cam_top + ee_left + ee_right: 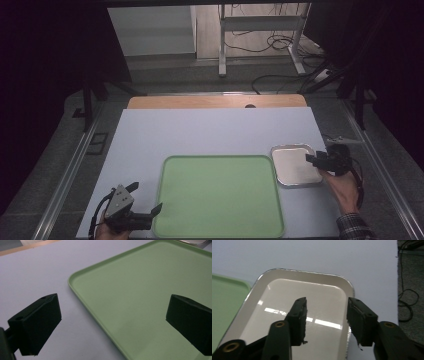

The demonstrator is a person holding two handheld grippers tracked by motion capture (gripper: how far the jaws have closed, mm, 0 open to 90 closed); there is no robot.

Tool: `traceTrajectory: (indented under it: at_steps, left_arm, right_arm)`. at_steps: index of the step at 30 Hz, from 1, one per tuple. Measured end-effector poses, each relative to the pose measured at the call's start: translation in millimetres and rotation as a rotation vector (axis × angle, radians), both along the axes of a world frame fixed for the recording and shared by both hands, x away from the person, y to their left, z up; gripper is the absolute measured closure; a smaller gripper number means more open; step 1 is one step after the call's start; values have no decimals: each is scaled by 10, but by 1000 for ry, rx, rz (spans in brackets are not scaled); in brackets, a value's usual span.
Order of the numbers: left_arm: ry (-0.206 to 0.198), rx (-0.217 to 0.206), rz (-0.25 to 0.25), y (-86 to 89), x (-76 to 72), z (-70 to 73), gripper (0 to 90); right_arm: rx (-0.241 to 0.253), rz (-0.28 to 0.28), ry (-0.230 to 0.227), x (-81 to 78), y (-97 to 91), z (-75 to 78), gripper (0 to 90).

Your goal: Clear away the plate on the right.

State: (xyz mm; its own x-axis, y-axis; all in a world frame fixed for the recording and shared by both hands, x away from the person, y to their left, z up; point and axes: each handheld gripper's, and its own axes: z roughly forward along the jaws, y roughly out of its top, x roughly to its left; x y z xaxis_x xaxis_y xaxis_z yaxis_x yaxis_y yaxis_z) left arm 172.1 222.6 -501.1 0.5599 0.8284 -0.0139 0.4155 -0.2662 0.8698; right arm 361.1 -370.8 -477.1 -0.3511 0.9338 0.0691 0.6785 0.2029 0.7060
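High view: left tongs [148,202] sit at the near left corner of the bench [210,132], held in a hand [107,231], jaws spread wide and pointing toward the near left corner of the green tray [218,195]. Left gripper view: one jaw over bare bench, the other over the tray floor, nothing between them. Green tray lies flat in the near middle of the bench.

Right tongs [311,159] are at the right, held by the right hand [345,187], straddling the right rim of the metal tray [295,165]. Right gripper view: one jaw over the tray's shiny floor, the other outside its rim; jaws part-way apart, not pressing on the rim. Metal tray [294,295] lies just beside the green tray's far right corner. Beyond, bare bench, then a wooden edge [215,101].
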Motion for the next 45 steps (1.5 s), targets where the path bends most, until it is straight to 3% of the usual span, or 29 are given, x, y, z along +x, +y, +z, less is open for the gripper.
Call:
traceTrajectory:
  at_steps: [6,10,14,24,28,29,32,39,45]
  left_arm:
    - [2,-1,0,1,3,0,0]
    - [3,1,0,-2,4,0,0]
    - [2,1,-1,-2,3,0,0]
    - [4,4,-2,-3,7,0,0]
    - [4,5,-3,-5,7,-1,0]
    - [4,5,-3,-5,7,-1,0]
    - [4,4,-3,-4,6,0,0]
    - [1,4,-3,-5,3,1,0]
    - [-1,5,-4,-5,1,2,0]
  right_arm:
    - [-15,-27,21,52,-87,-31,600]
    - [6,-51,55,99,-154,-75,654]
    - [48,-61,113,172,-231,-146,727]
    - [123,-71,196,247,-305,-244,842]
    - [158,-99,234,266,-314,-248,870]
    - [186,-119,246,265,-326,-238,885]
    - [224,-133,242,248,-367,-222,887]
    - [248,-149,230,214,-385,-182,887]
    - [260,-141,189,168,-351,-111,886]
